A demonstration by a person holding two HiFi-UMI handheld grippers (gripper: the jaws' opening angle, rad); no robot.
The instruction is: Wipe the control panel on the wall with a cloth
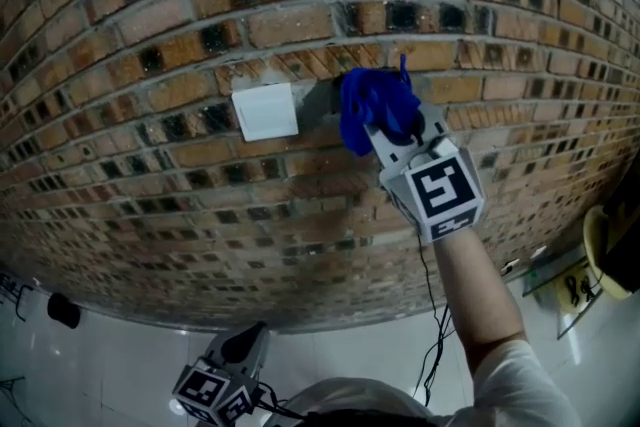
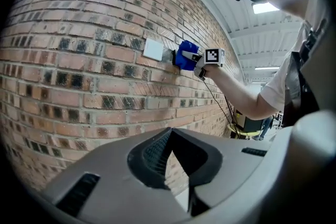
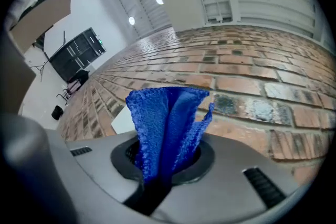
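Brick wall (image 1: 150, 165) fills the head view, with pale floor (image 1: 100, 355) under it.

Person's right arm (image 1: 480, 295) is raised to the wall. A black cable (image 1: 435, 335) hangs beside it.

Right gripper (image 1: 392, 127) is up at the wall just right of the control panel, marker cube facing the camera. In the right gripper view its jaws are clamped on the blue cloth (image 3: 165, 123), which fans out past the tips toward the brick.

Left gripper (image 1: 235, 365) is down low, near the floor edge of the wall and well apart from the panel. In the left gripper view (image 2: 176, 157) its tips meet with nothing between them, only brick showing behind.

Control panel (image 1: 265, 111) is a plain white square plate mounted flat on the brick, with a grey patch (image 1: 322, 98) at its right edge.

Cloth (image 1: 375, 105) is bunched and sits at the wall over that patch, just off the panel's right edge and not on the plate. Can't tell if it's pressed on the brick. The left gripper view shows the same: cloth (image 2: 184, 55) just right of the plate (image 2: 154, 49).
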